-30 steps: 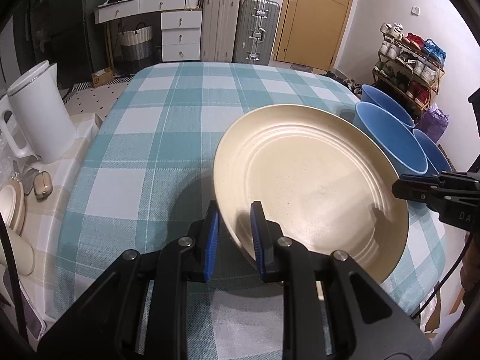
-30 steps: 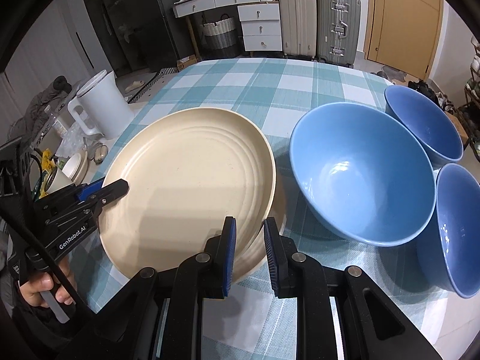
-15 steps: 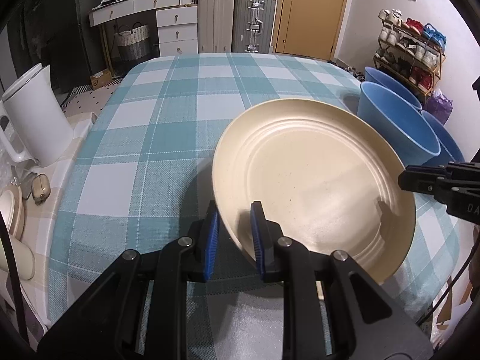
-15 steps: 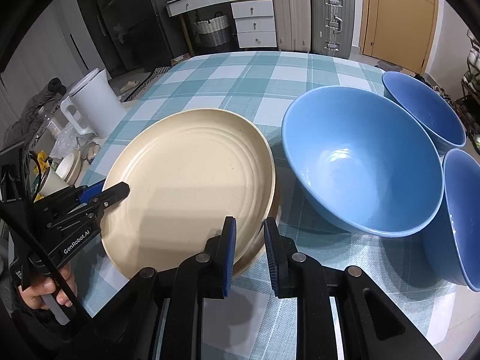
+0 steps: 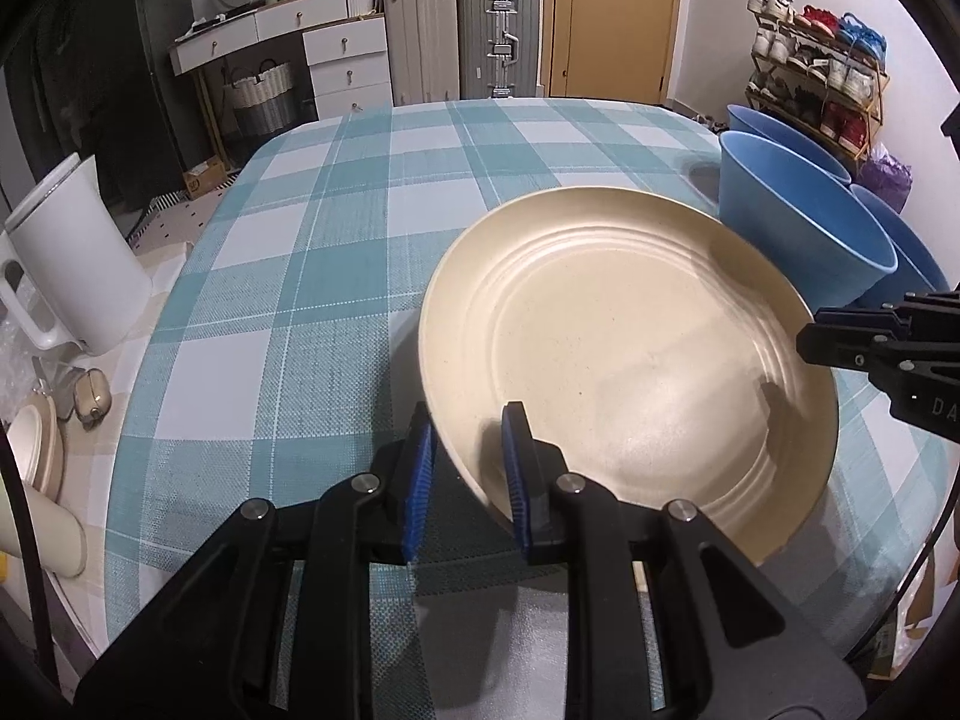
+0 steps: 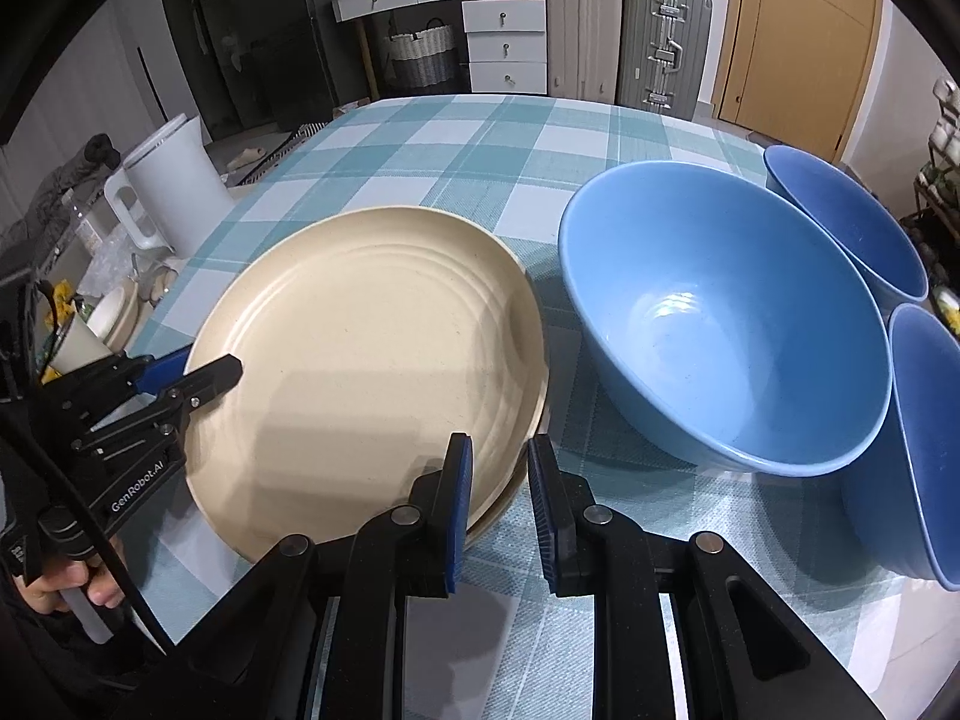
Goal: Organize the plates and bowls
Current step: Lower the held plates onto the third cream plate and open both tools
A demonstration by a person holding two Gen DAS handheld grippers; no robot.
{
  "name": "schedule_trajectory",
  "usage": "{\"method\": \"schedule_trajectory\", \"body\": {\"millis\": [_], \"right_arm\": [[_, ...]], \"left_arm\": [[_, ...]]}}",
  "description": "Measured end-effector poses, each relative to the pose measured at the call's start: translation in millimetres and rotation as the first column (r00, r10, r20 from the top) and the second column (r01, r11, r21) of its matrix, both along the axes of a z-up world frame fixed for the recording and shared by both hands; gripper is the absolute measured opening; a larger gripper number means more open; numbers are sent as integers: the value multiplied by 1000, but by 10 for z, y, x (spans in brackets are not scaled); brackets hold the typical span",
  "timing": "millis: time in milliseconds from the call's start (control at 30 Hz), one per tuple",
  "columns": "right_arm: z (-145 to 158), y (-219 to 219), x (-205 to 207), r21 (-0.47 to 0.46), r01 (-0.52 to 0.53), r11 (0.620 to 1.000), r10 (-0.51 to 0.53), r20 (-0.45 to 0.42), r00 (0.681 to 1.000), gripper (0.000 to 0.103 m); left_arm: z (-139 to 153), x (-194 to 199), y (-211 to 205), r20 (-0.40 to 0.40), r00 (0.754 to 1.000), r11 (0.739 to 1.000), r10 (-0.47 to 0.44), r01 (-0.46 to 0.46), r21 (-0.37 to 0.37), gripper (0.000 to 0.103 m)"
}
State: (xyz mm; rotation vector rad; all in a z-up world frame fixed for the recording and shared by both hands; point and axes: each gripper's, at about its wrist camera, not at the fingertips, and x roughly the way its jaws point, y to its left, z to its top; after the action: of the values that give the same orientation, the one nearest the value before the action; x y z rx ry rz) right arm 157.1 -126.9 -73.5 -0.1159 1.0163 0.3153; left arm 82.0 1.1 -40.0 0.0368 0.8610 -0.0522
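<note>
A cream ribbed plate (image 5: pixel 630 360) (image 6: pixel 372 360) is held at both sides, tilted a little over the checked tablecloth. My left gripper (image 5: pixel 468 474) is shut on its near-left rim; it also shows in the right wrist view (image 6: pixel 192 375). My right gripper (image 6: pixel 498 498) is shut on the opposite rim, seen as black fingers (image 5: pixel 840 342) in the left wrist view. A second cream plate edge (image 6: pixel 522 474) shows under the held plate. Three blue bowls stand to the right: a large one (image 6: pixel 720 336), a far one (image 6: pixel 852 228) and a near one (image 6: pixel 924 450).
A white kettle (image 5: pixel 66 258) (image 6: pixel 174 186) stands off the table's left edge, with cream lids and cups (image 5: pixel 36 462) nearby. Drawers, suitcases (image 5: pixel 456 36) and a door lie beyond the far edge. A shoe rack (image 5: pixel 822 72) stands at the right.
Both grippers kept hold of the plate and drew back slightly towards the near edge; the plate now sits lower and flatter. The bowls have not moved.
</note>
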Motion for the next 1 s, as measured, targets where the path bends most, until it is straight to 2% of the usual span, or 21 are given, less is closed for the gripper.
{"method": "schedule_trajectory", "body": {"millis": [233, 467, 1000], "right_arm": [[-37, 47, -25, -51, -6, 999, 8, 30, 1000, 20], [-68, 30, -29, -61, -4, 998, 7, 39, 999, 20], [-96, 47, -14, -71, -1, 997, 4, 43, 999, 20]], "left_arm": [[-33, -18, -37, 6, 1000, 1000, -6, 6, 25, 21], [-75, -24, -94, 4, 1000, 999, -9, 9, 50, 22], [-74, -9, -62, -9, 1000, 1000, -11, 11, 11, 23]]}}
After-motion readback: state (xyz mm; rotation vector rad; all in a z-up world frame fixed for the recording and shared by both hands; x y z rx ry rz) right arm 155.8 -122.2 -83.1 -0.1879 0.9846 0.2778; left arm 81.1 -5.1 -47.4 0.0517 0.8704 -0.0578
